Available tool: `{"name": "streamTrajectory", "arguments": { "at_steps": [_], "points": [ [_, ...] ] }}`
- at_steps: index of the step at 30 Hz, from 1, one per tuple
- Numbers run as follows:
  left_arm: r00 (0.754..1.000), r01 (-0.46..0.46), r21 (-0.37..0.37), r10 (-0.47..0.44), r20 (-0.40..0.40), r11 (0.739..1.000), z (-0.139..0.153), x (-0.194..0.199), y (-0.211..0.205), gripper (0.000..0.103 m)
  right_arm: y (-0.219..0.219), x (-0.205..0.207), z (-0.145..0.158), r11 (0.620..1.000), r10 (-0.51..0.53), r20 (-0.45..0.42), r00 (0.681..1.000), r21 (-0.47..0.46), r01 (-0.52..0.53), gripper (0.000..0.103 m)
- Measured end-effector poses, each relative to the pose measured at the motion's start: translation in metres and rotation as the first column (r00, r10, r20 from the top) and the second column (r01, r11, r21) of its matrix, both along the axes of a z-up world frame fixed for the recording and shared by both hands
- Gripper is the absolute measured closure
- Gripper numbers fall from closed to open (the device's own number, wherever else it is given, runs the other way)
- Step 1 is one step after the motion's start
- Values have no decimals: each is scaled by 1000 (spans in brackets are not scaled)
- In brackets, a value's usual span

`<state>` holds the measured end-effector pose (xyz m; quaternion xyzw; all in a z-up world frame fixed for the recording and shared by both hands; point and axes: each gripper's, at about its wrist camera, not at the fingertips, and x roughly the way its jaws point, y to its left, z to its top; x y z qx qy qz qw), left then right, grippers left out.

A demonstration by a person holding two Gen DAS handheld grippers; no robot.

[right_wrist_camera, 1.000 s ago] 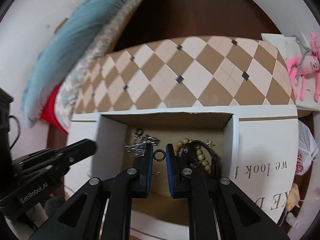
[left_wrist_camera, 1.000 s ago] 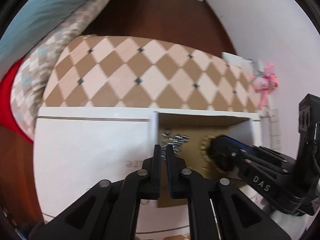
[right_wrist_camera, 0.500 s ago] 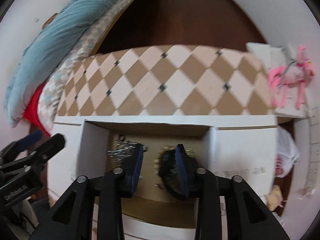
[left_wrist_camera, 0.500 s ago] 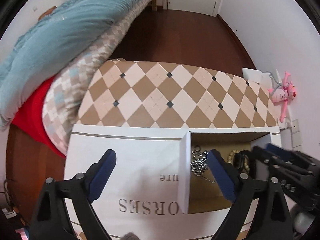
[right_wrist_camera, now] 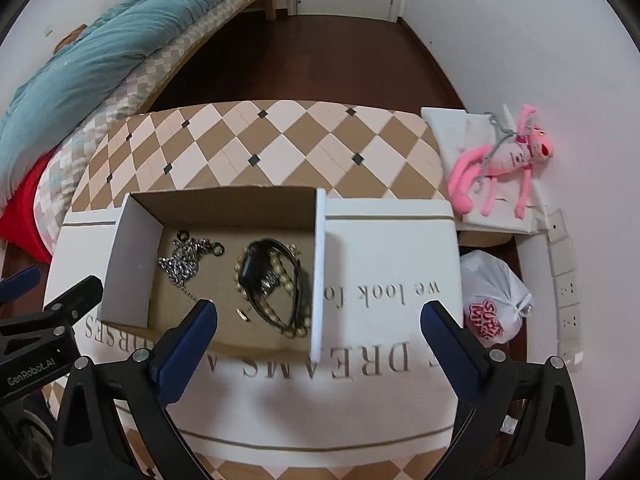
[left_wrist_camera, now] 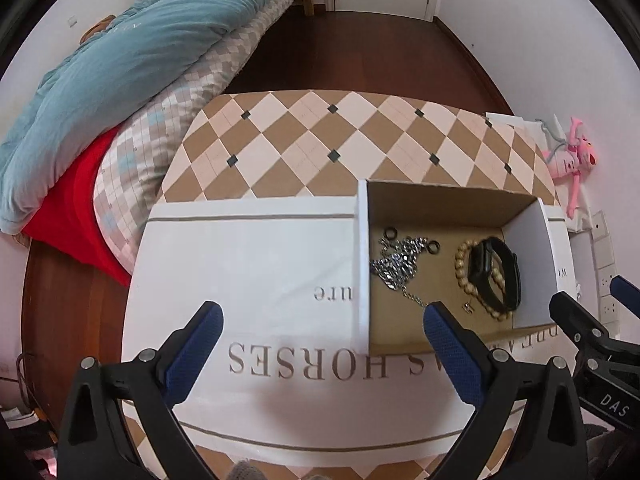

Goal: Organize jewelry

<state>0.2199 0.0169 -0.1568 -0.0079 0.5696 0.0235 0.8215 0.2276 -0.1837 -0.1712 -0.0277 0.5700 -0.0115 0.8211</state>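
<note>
An open cardboard box (left_wrist_camera: 436, 200) (right_wrist_camera: 224, 200) with white flaps sits on a checkered table. In it lie a silver chain (left_wrist_camera: 396, 264) (right_wrist_camera: 186, 260) with dark rings, a wooden bead bracelet (left_wrist_camera: 464, 276) (right_wrist_camera: 280, 320) and a black watch band (left_wrist_camera: 496, 276) (right_wrist_camera: 260, 268). A small metal piece (right_wrist_camera: 241, 313) lies on the box floor. My left gripper (left_wrist_camera: 320, 324) is open and empty, above the left flap. My right gripper (right_wrist_camera: 318, 320) is open and empty, above the right flap.
The white flaps (left_wrist_camera: 256, 264) (right_wrist_camera: 384, 280) carry printed letters. A bed with a teal blanket (left_wrist_camera: 120, 48) stands at the left. A pink plush toy (right_wrist_camera: 504, 160) and a white plastic bag (right_wrist_camera: 492, 304) lie by the right wall. Dark wood floor lies beyond the table.
Both grippers were shut low in the box, the right one on a small ring. Both have opened wide and pulled back and up; the ring is out of the right gripper's fingers.
</note>
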Motion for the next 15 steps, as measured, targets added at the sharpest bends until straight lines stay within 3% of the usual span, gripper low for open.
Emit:
{"name": "streamTrajectory", "arguments": {
  "at_steps": [8, 15],
  "points": [
    [999, -5, -13, 6, 46, 1000, 26, -17, -7, 1, -8, -22, 21, 1000, -26, 36, 999, 7, 25, 0],
    [991, 3, -28, 1, 135, 1000, 76, -52, -10, 1, -14, -58, 74, 999, -42, 141, 989, 18, 40, 0]
  ]
}}
